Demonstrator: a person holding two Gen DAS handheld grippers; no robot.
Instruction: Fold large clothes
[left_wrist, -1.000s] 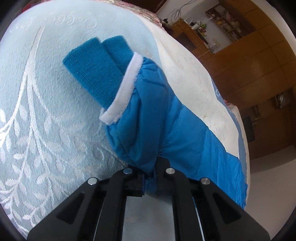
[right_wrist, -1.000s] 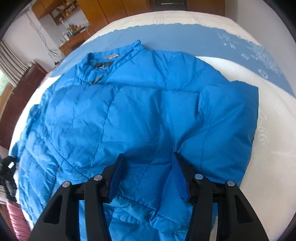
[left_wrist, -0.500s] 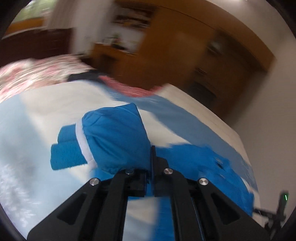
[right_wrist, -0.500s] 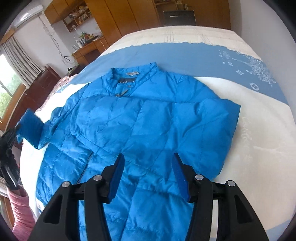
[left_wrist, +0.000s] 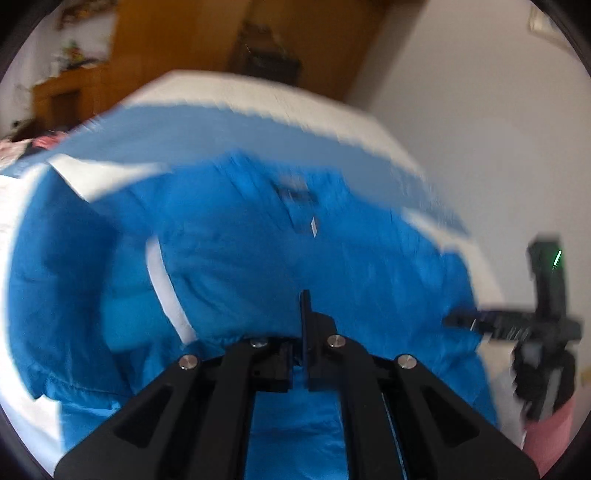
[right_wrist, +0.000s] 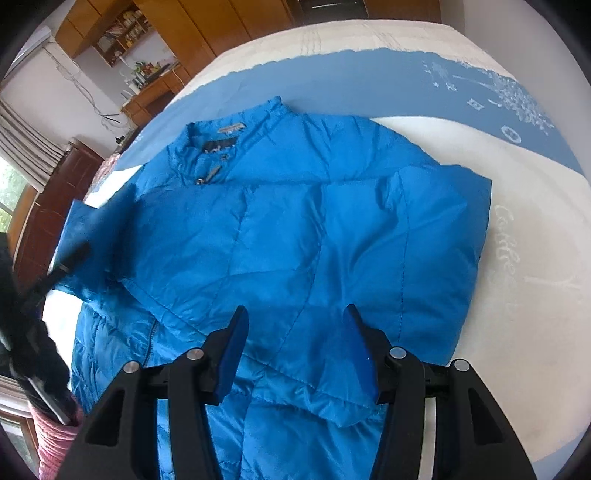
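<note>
A blue puffer jacket lies front up on the bed, collar at the far side, with its right sleeve folded in over the body. My left gripper is shut on the jacket's left sleeve near its white-trimmed cuff and holds it up over the jacket's body. The raised sleeve and left gripper also show at the left of the right wrist view. My right gripper is open and empty above the jacket's lower front. The left wrist view is blurred by motion.
The bed has a white and blue patterned cover. Wooden cabinets and a cluttered desk stand beyond it. A white wall is at the bed's far side. The right gripper shows at the right of the left wrist view.
My left gripper has lifted the sleeve off the bed and swung it in over the jacket's body. My right gripper has risen and drawn back, still open.
</note>
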